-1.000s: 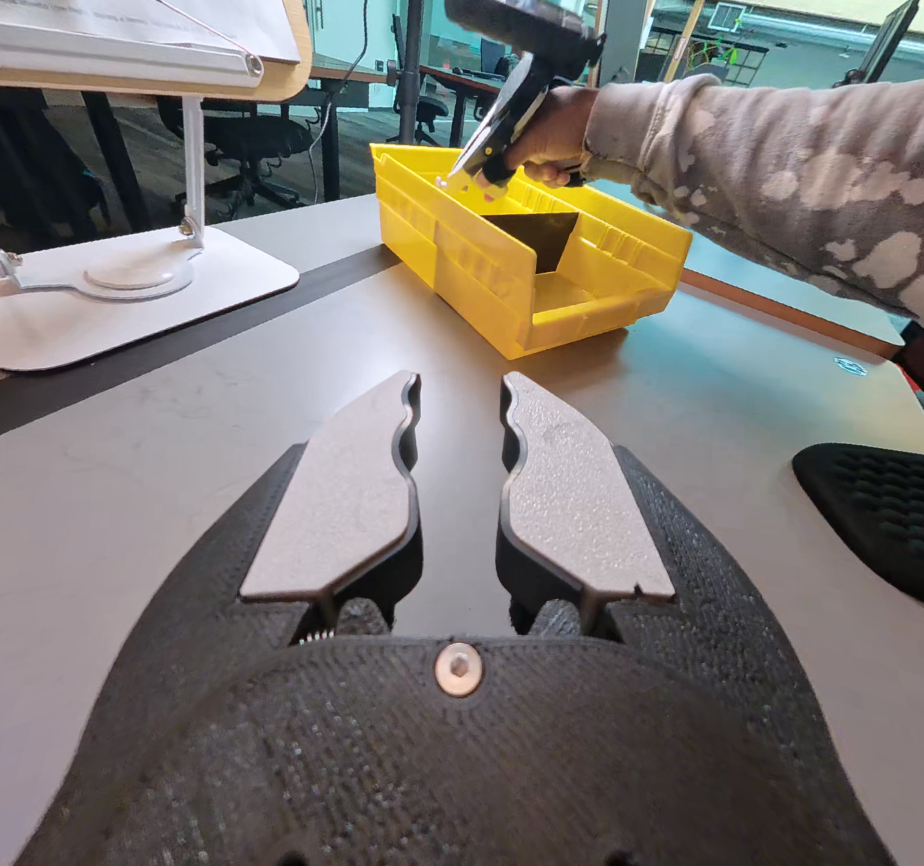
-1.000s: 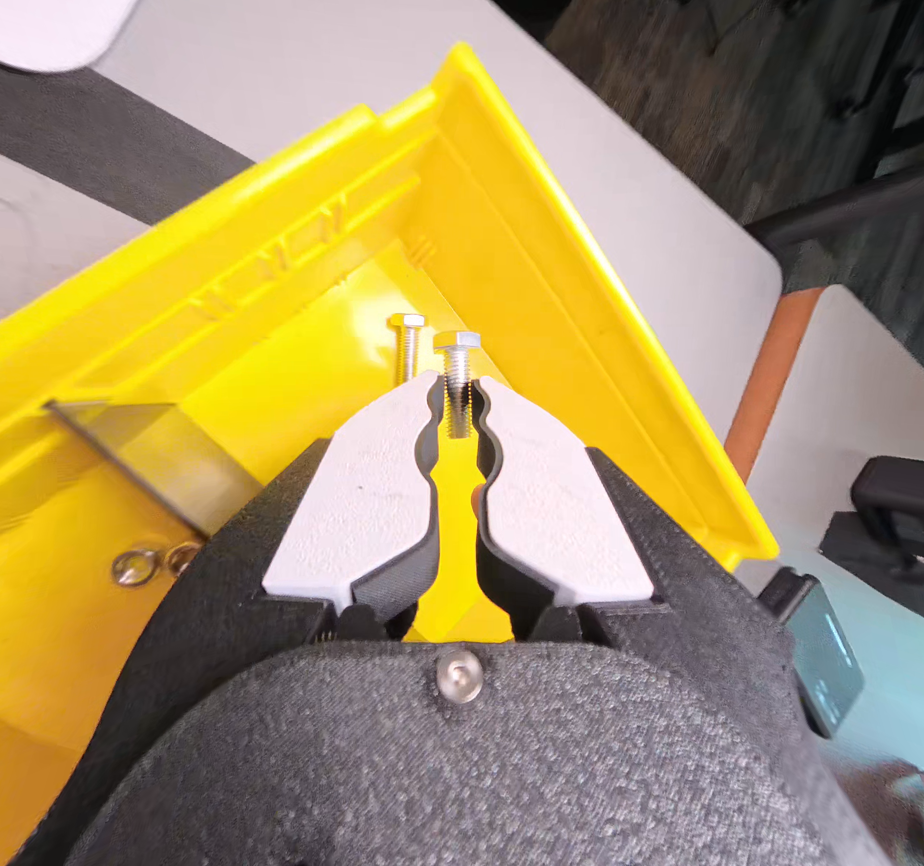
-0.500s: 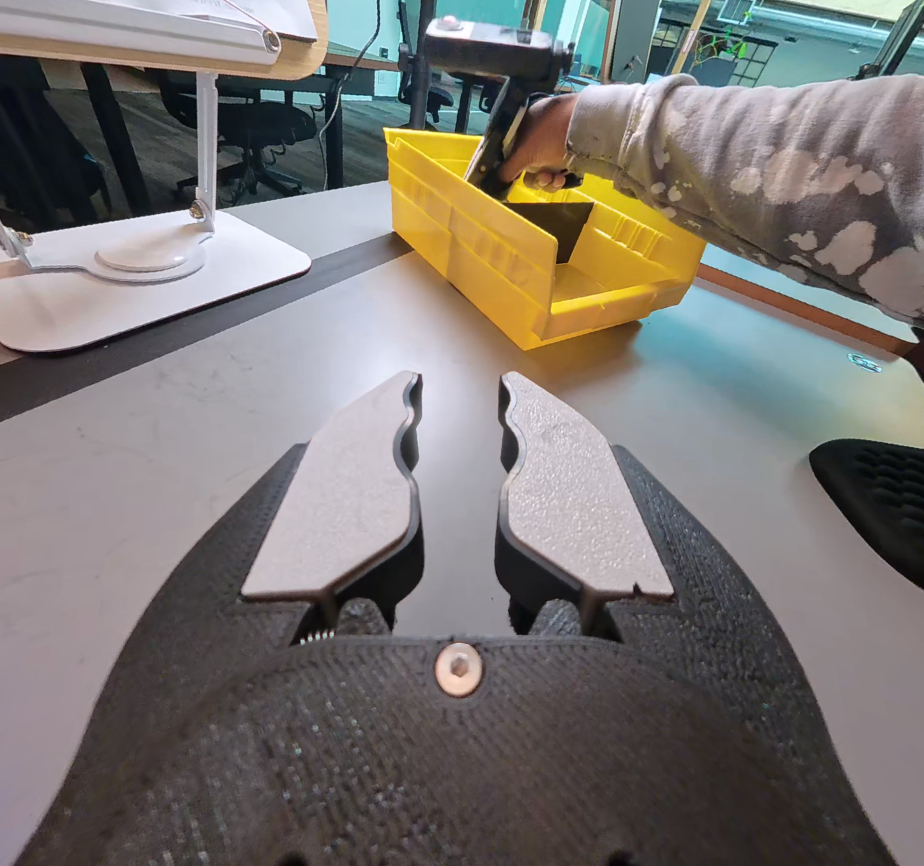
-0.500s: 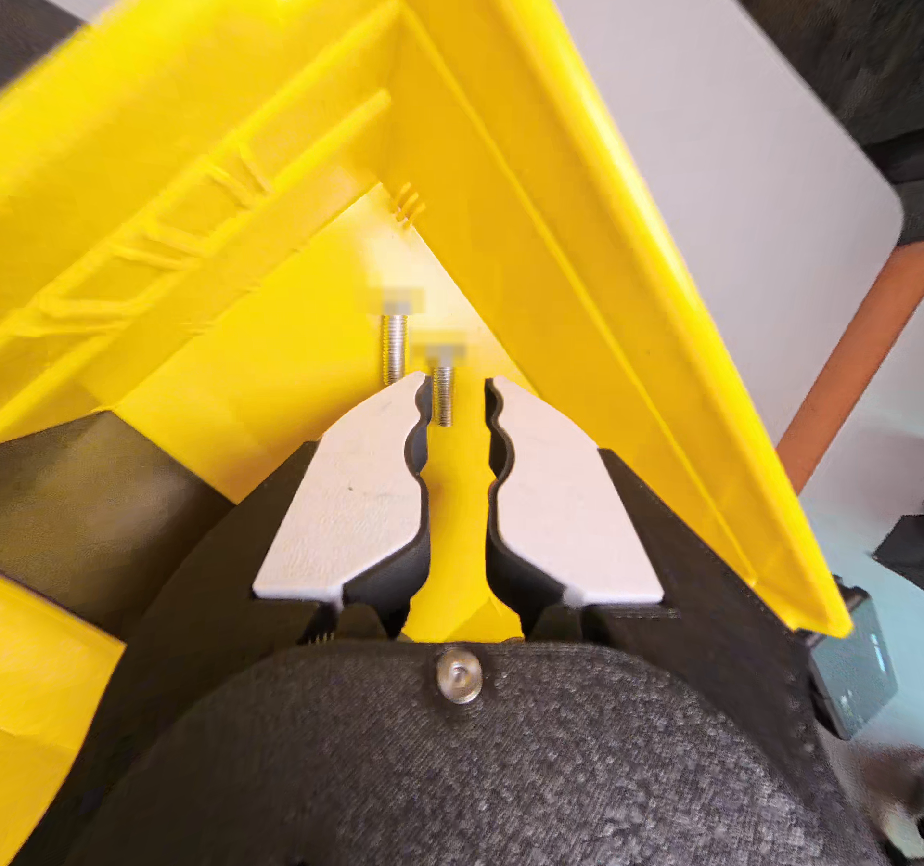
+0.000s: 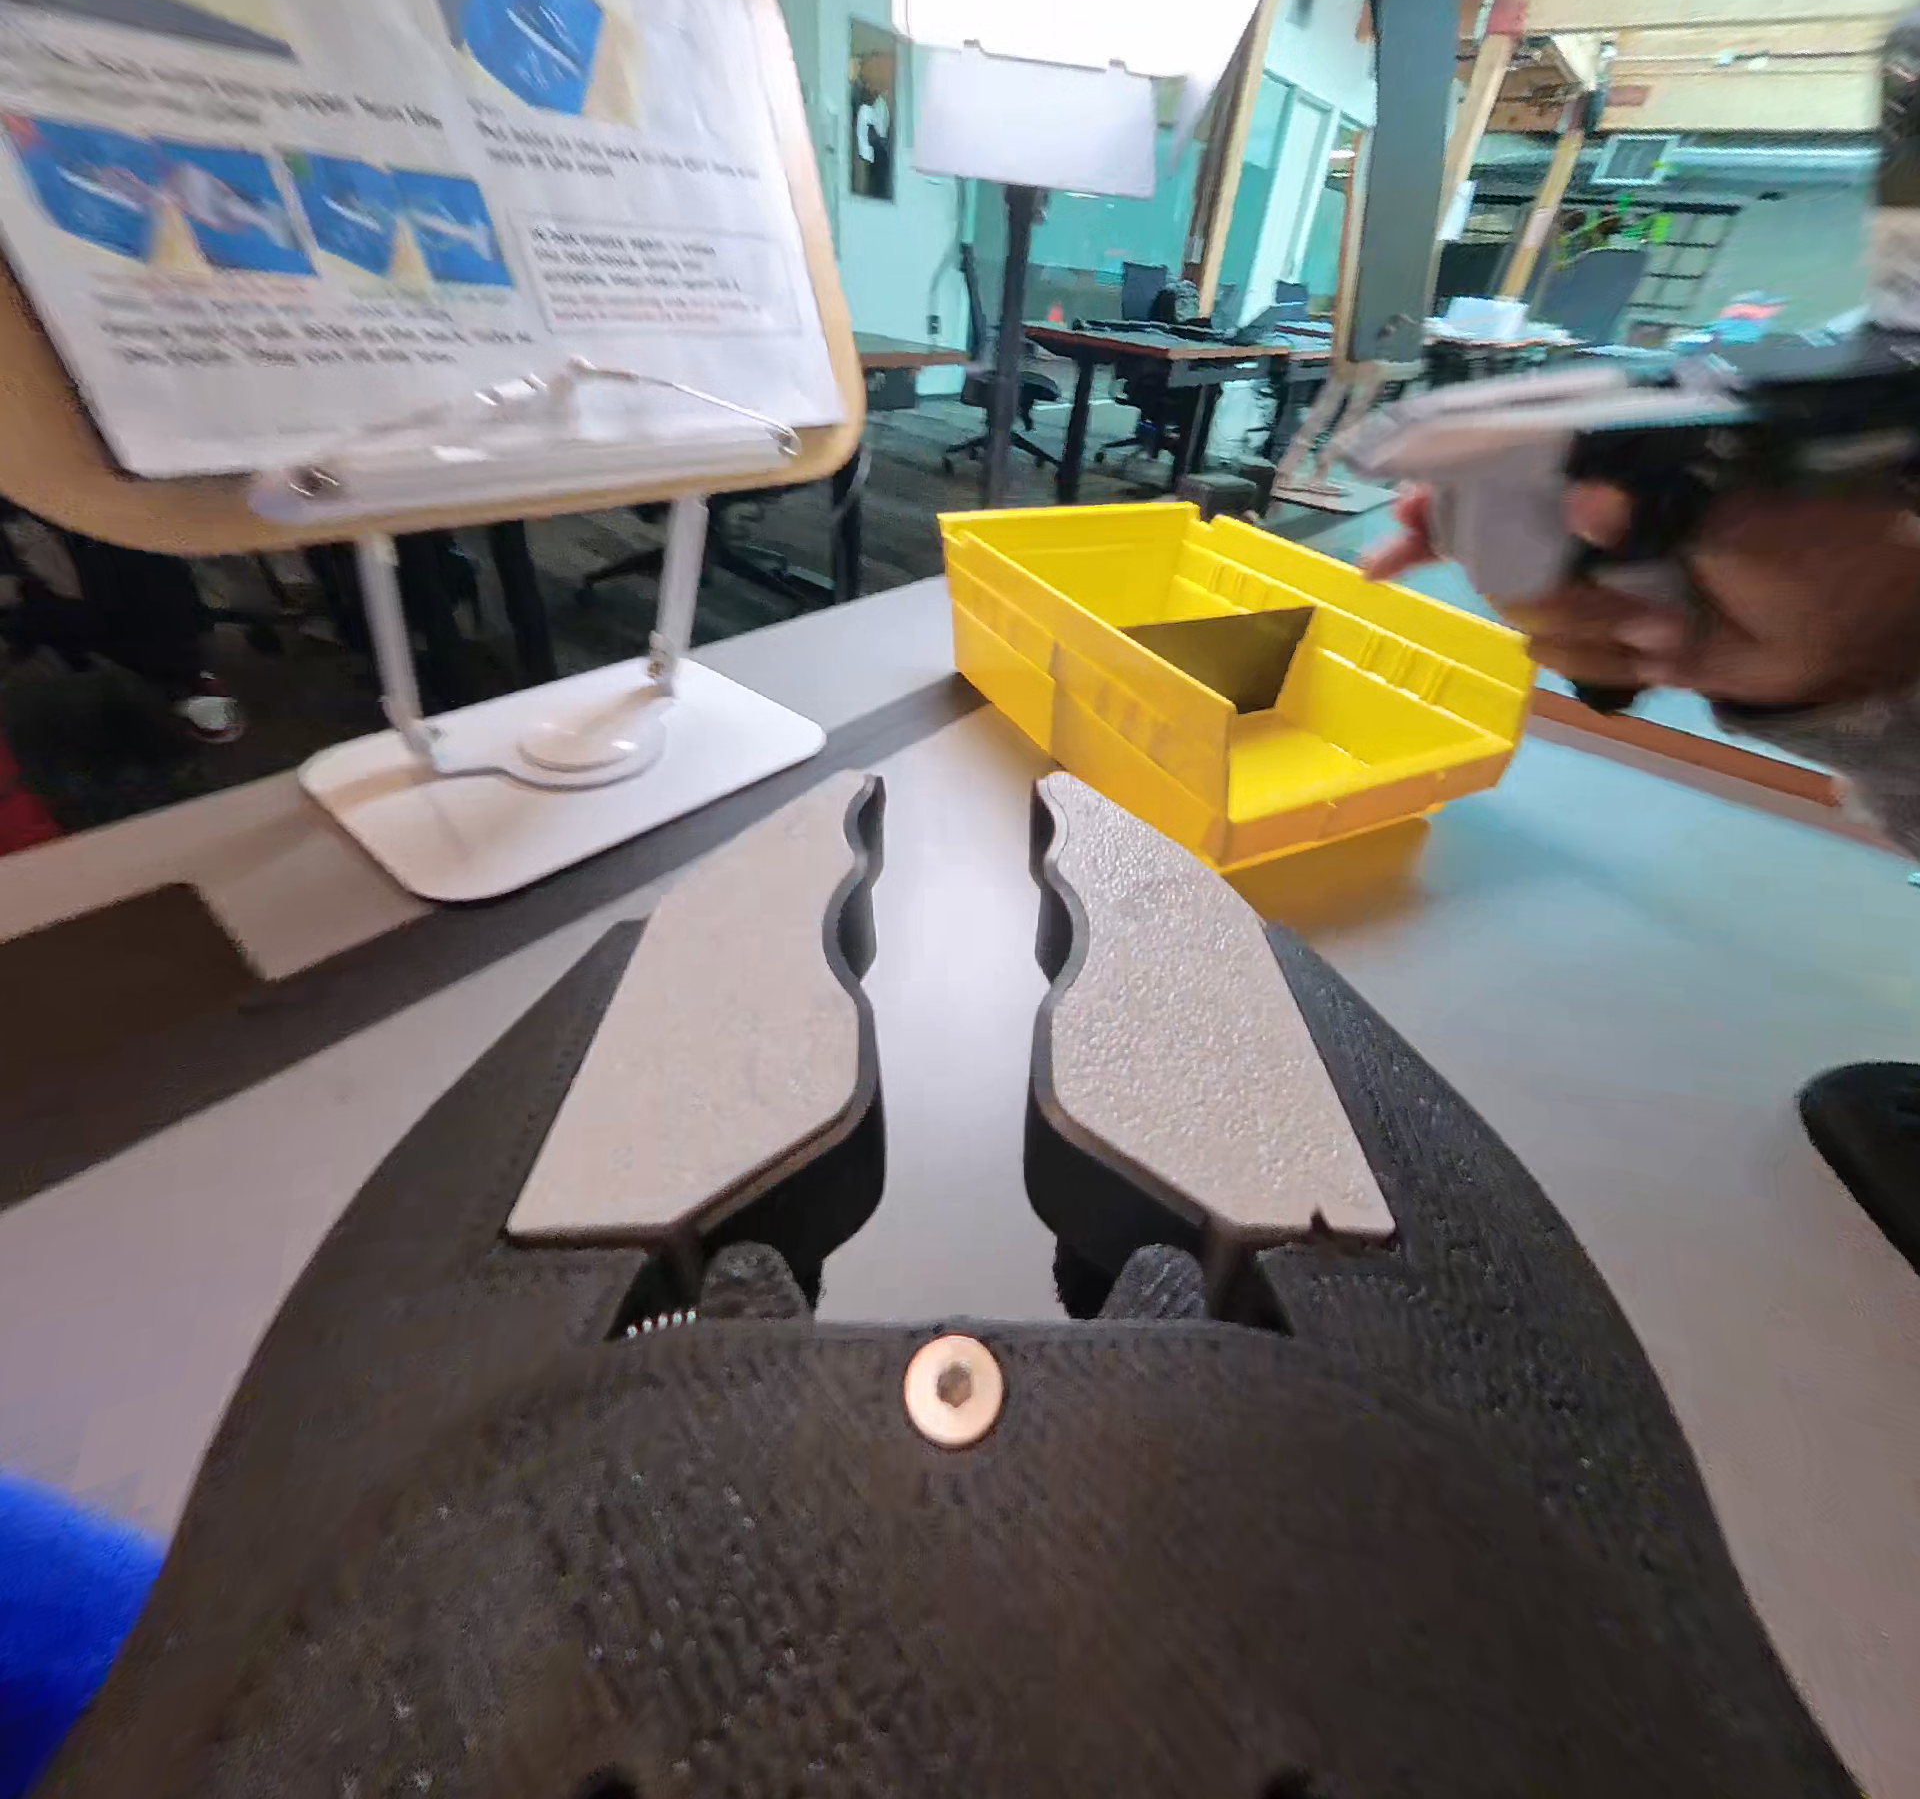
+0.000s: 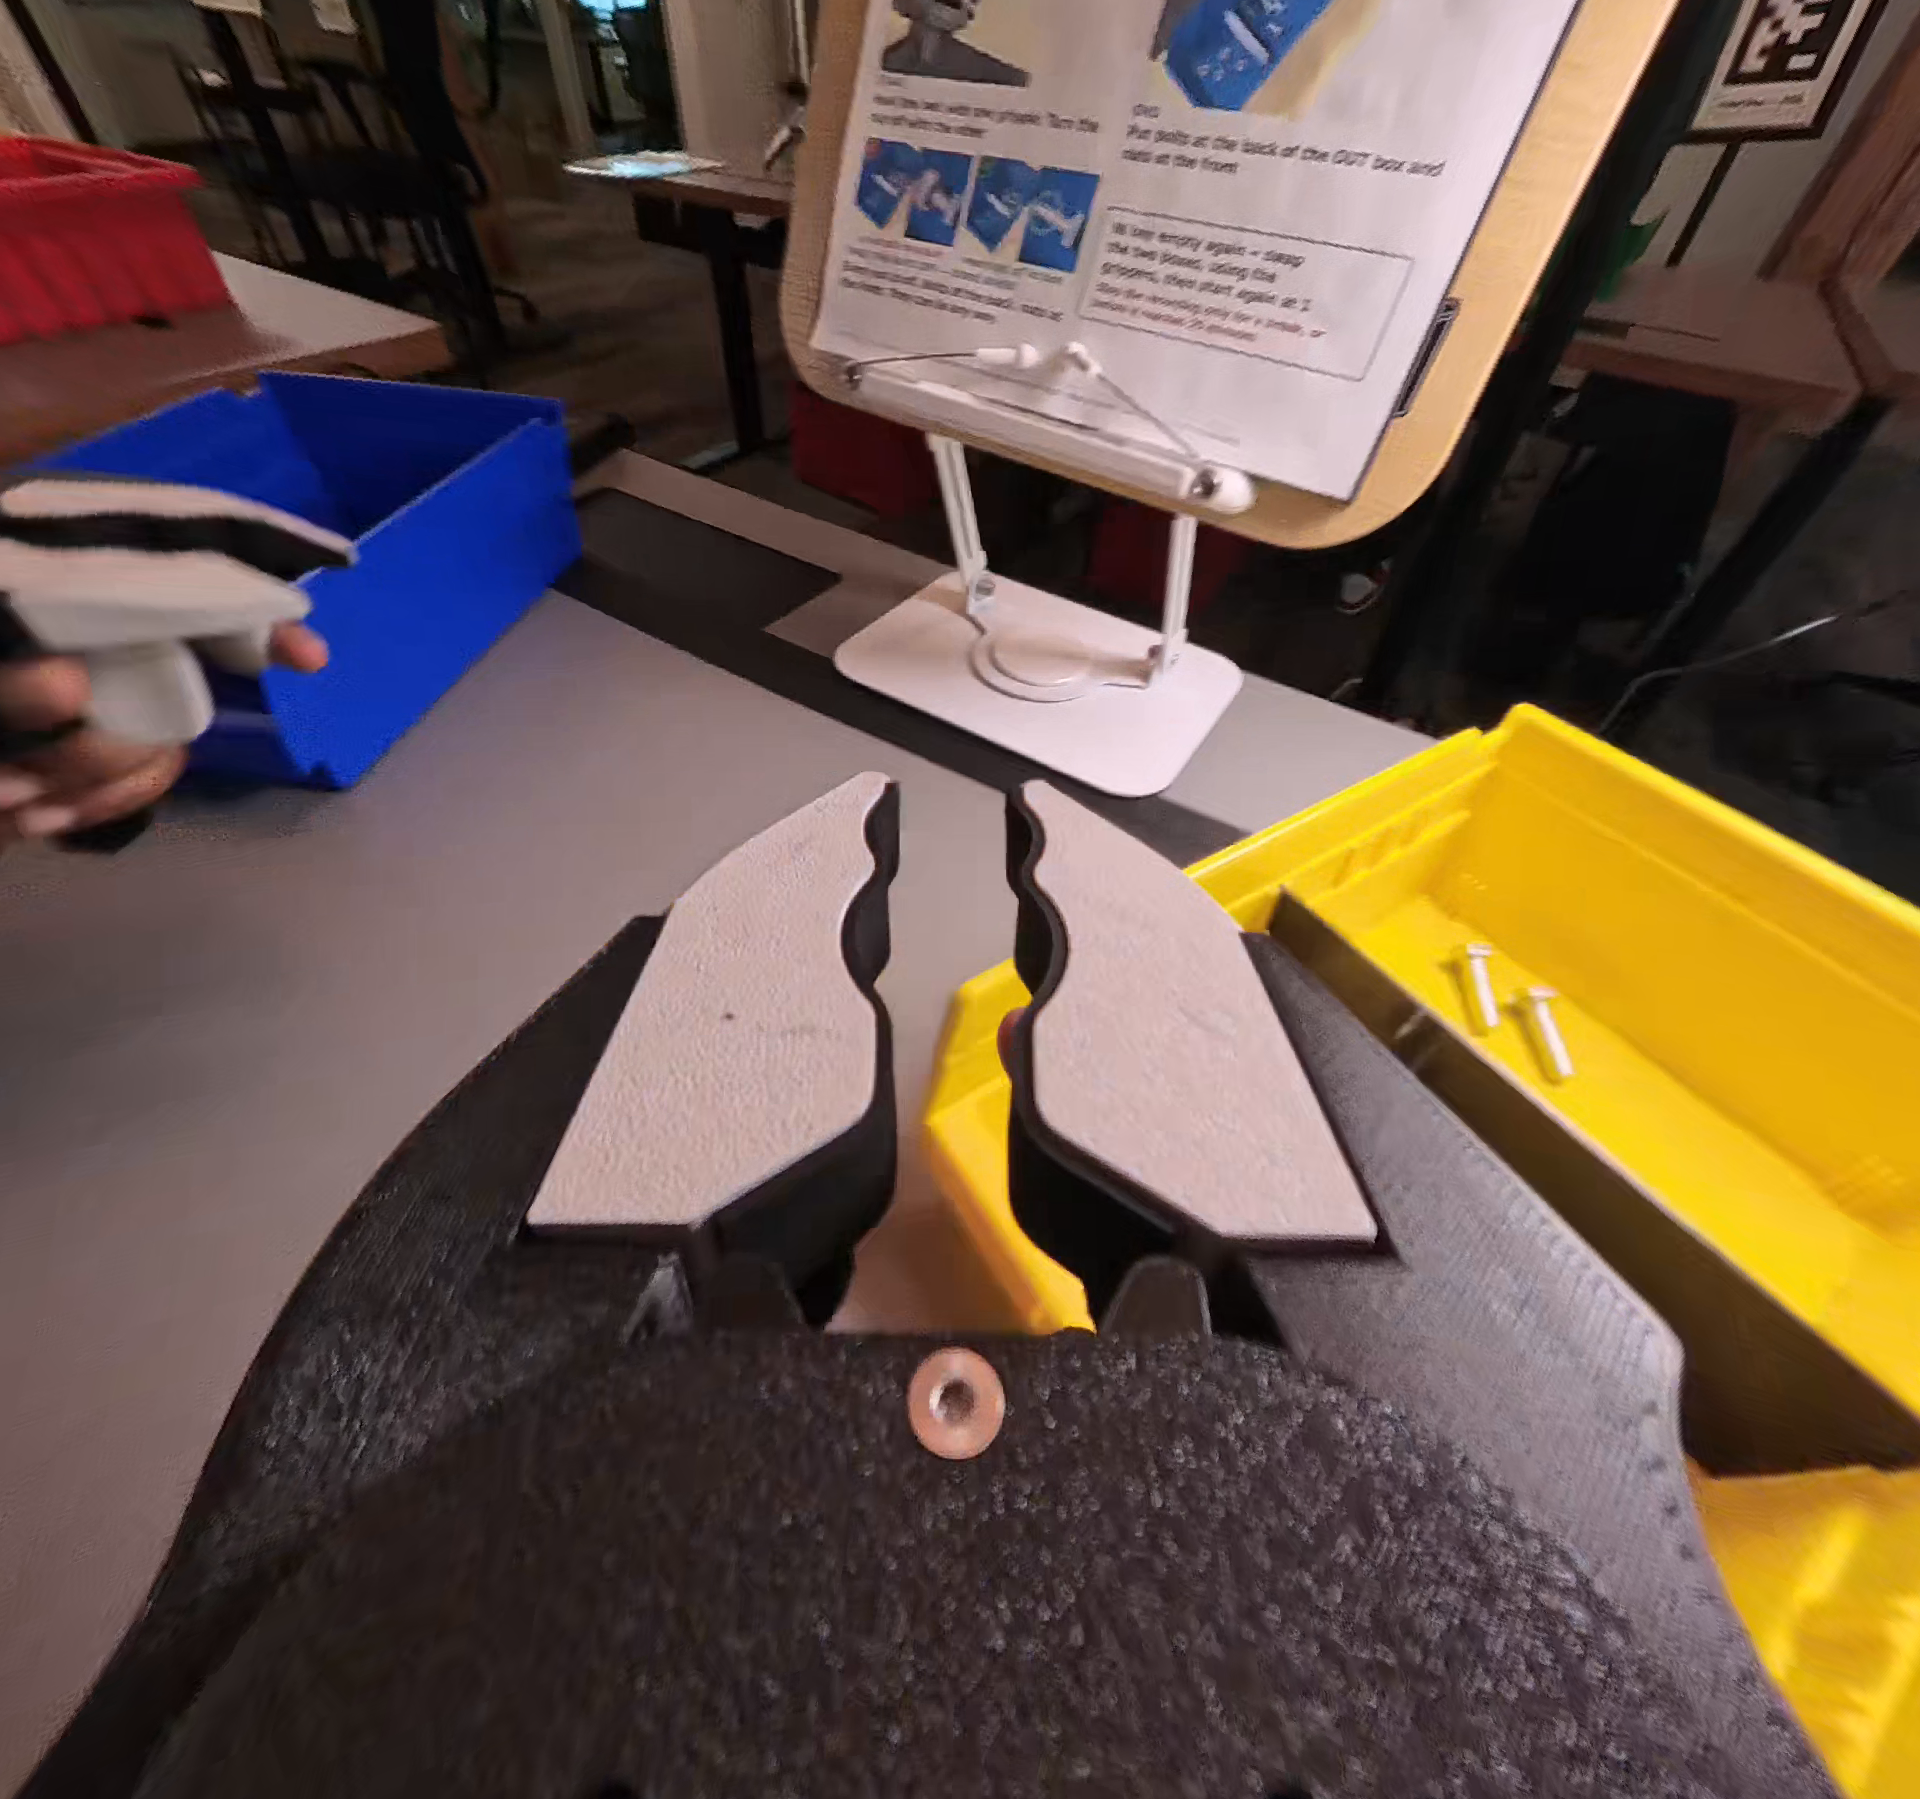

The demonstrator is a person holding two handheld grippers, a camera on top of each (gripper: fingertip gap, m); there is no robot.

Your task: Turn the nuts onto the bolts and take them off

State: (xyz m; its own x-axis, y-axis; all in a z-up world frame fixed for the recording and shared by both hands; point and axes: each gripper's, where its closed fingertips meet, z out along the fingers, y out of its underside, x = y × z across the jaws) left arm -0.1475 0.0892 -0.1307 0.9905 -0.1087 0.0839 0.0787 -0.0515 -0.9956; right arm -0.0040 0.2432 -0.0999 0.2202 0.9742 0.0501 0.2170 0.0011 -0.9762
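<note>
**Right claw out of the yellow bin, empty; two bolts left behind**

Left wrist view. A second ago the right claw (image 5: 1340, 430) was dipped into the far end of the yellow bin (image 5: 1091, 700); it is now lifted clear and off to the right, above and beyond the bin's right wall. It is motion-blurred, so whether anything sits between its fingers cannot be read from here. The left claw (image 5: 956, 845) has swung a little so the document stand (image 5: 561, 773) fills the far left, and it hovers low over the grey worktop (image 5: 1558, 970). Its jaws are spread with a clear gap, holding nothing, touching nothing. A black divider (image 5: 1226, 648) stands across the bin.

Right wrist view. Half a second ago the jaws straddled a bolt shank in the bin's corner. Now the claw (image 6: 951, 814) is pulled back over the bin's near-left corner, jaws parted, gap empty. The two bolts (image 6: 1507, 1006) lie side by side on the bin floor beyond the divider, well apart from the claw. The left claw (image 6: 312, 554) shows at the far left in front of a blue bin (image 6: 416, 554).

Reading: a bolt was dropped off rather than picked; this looks like the put-away end of one cycle. No nut is visible in either view.
</note>
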